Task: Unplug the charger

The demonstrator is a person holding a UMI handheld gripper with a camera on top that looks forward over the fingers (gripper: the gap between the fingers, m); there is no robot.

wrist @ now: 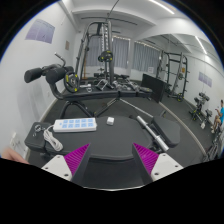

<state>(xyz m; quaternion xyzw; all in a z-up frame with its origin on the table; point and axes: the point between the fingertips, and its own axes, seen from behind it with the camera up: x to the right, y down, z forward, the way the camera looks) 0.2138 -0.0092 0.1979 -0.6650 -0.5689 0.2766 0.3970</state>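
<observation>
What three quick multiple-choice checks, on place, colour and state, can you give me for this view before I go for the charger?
1. Where is the white power strip?
A. Between the fingers
B. Beyond the fingers, on the dark surface
C. On the floor

2. What colour are the finger pads?
A. Green
B. Yellow
C. Magenta

3. How is the gripper?
A. Open, nothing between the fingers
B. Shut on the strip
C. Shut on a cable

Answers:
1 B: the white power strip lies on the dark surface, past the fingertips.
2 C: the pads show magenta.
3 A: the gripper has a wide, empty gap.
</observation>
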